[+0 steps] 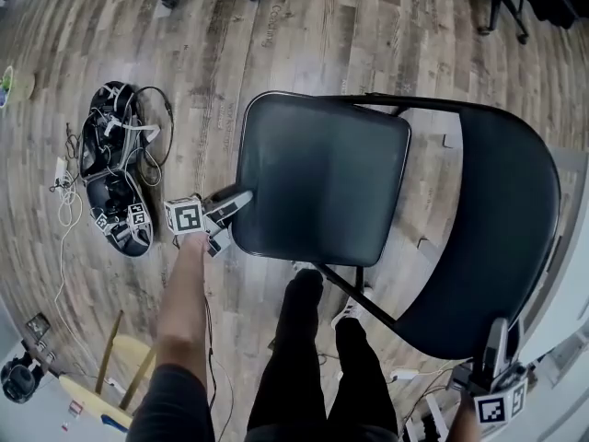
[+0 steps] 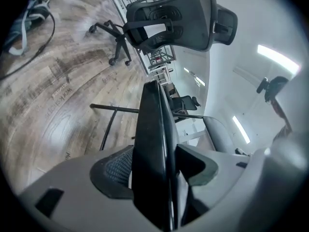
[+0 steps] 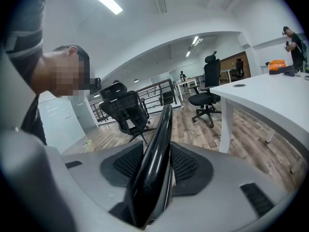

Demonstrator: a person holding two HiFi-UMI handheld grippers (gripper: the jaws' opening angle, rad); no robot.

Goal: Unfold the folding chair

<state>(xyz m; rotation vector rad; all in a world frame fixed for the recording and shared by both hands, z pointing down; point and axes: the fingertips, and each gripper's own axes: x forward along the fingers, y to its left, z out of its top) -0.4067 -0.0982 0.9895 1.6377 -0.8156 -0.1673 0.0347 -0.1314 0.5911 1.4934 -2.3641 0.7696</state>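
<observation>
The black folding chair stands open on the wood floor: its padded seat (image 1: 322,178) is in the middle of the head view and its curved backrest (image 1: 502,219) is to the right. My left gripper (image 1: 236,203) is at the seat's left edge. In the left gripper view that gripper (image 2: 157,164) has the thin seat edge (image 2: 152,124) between both pads, which touch it. My right gripper (image 1: 497,343) is at the backrest's near rim. In the right gripper view it (image 3: 157,167) clamps the backrest rim (image 3: 161,129) between its ribbed pads.
A black bag with cables (image 1: 115,168) lies on the floor to the left. Office chair bases (image 1: 497,3) stand at the far edge. The person's legs (image 1: 313,357) are right beside the chair frame. A white desk (image 3: 270,95) and a mesh office chair (image 2: 169,21) stand nearby.
</observation>
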